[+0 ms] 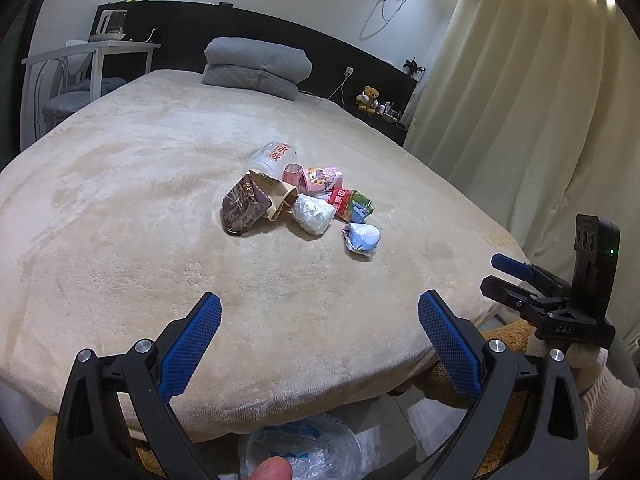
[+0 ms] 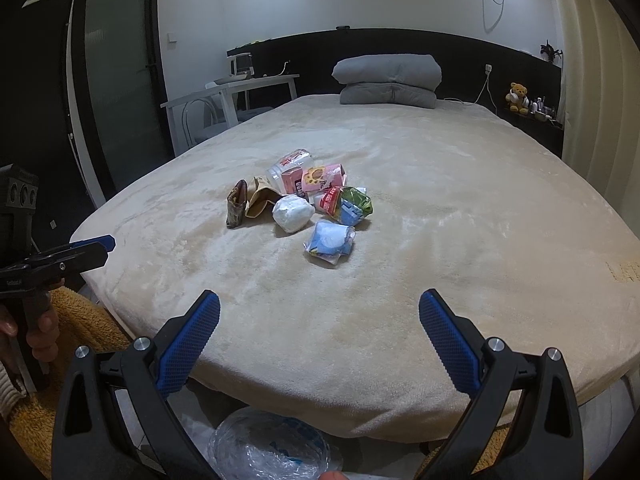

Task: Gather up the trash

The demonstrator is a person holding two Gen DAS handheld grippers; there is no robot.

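Observation:
A pile of trash lies in the middle of the beige bed (image 1: 120, 208) (image 2: 460, 220): a brown wrapper (image 1: 245, 206) (image 2: 237, 204), a clear plastic bottle (image 1: 272, 157) (image 2: 290, 164), a pink carton (image 1: 320, 179) (image 2: 320, 178), a white crumpled wad (image 1: 314, 213) (image 2: 293, 213), a red-green packet (image 1: 352, 204) (image 2: 348, 202) and a blue-white wrapper (image 1: 362, 238) (image 2: 331, 243). My left gripper (image 1: 320, 308) (image 2: 108, 243) is open and empty over the bed's near edge. My right gripper (image 2: 319, 306) (image 1: 496, 268) is open and empty beside it.
A clear plastic bag (image 1: 300, 448) (image 2: 272, 444) sits open on the floor below both grippers. A folded grey quilt (image 1: 256, 66) (image 2: 388, 78) lies at the headboard. A white table with a chair (image 1: 92, 64) (image 2: 224, 104) stands left. Curtains (image 1: 520, 100) hang right.

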